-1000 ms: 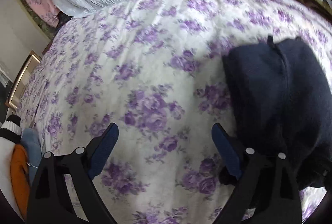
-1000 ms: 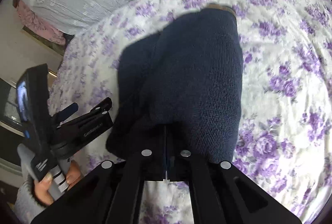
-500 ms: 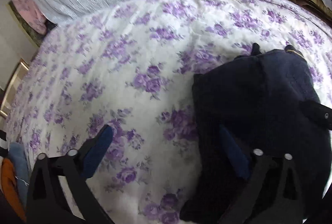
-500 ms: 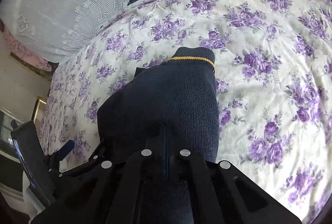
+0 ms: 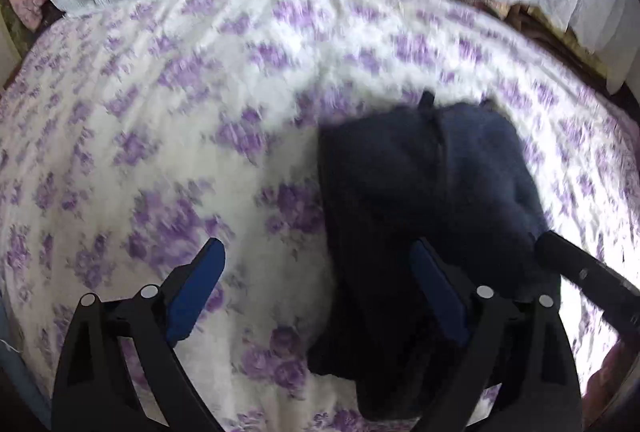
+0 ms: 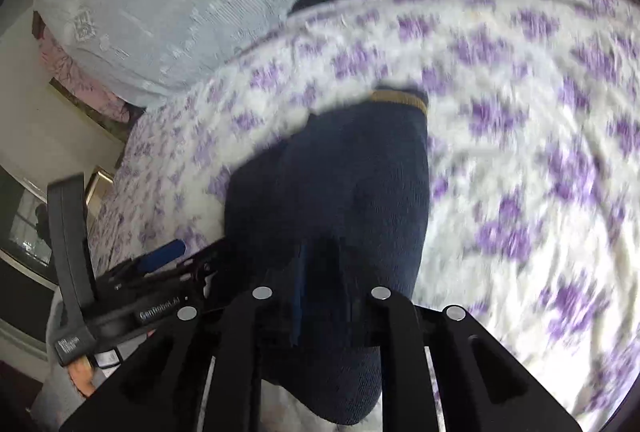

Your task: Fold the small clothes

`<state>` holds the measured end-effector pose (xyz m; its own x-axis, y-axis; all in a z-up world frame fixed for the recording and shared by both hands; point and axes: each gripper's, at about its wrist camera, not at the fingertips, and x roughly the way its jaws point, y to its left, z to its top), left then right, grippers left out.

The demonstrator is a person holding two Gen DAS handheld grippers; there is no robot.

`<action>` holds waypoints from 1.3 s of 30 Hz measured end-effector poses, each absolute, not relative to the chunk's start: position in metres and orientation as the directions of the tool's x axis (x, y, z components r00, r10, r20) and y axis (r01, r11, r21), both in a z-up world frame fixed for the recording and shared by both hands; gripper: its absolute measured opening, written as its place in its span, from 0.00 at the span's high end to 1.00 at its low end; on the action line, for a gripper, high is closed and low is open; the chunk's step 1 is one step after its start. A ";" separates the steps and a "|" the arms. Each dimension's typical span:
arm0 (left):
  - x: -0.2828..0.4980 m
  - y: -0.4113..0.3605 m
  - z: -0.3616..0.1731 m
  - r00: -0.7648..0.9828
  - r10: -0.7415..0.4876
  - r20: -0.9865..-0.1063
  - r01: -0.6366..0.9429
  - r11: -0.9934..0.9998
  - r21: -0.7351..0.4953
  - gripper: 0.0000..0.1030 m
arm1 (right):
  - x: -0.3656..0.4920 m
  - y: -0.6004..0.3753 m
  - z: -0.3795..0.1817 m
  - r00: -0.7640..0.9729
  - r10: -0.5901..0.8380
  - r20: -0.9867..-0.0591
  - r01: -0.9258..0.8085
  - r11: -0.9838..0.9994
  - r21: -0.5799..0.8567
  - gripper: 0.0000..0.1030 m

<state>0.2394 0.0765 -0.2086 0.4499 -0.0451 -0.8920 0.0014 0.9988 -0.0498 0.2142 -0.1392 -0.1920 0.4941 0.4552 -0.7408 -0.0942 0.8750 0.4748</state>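
As the right gripper (image 6: 320,296) begins opening, loosening its pinch on the navy garment (image 6: 352,184), the fold looks laid; the left gripper (image 5: 316,288), jaws closing slightly yet wide apart, has swung over its edge.

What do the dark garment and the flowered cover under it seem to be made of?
The garment looks like navy knitted fabric, matte: fine ribbed loops show, with a mustard band at its far edge. The cover looks like soft white cloth printed with purple flowers; blur hides its weave.

Your two wrist views look steeply down, close over the bedspread (image 5: 240,80); both share the navy garment (image 5: 420,184) toward 3 o'clock left, 6 o'clock right.
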 end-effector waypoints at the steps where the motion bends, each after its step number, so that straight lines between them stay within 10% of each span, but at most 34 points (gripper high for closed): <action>1: 0.240 0.074 -0.218 0.433 -0.037 -0.900 -0.006 0.999 -0.044 0.09 | 0.213 -0.141 -0.199 0.510 0.460 -0.727 -0.097 0.870 0.483 0.87; 11: 0.236 0.056 -0.216 0.487 0.107 -0.867 -0.027 0.994 0.108 0.05 | 0.222 -0.139 -0.199 0.487 0.440 -0.755 -0.083 0.883 0.462 0.90; 16: 0.231 0.062 -0.205 0.483 0.099 -0.870 -0.025 0.995 0.099 0.07 | 0.204 -0.146 -0.171 0.518 0.419 -0.746 -0.085 0.893 0.442 0.69; 39: 0.216 0.056 -0.189 0.480 0.055 -0.876 -0.001 0.998 0.062 0.07 | 0.183 -0.170 -0.185 0.471 0.442 -0.764 -0.029 0.873 0.487 0.53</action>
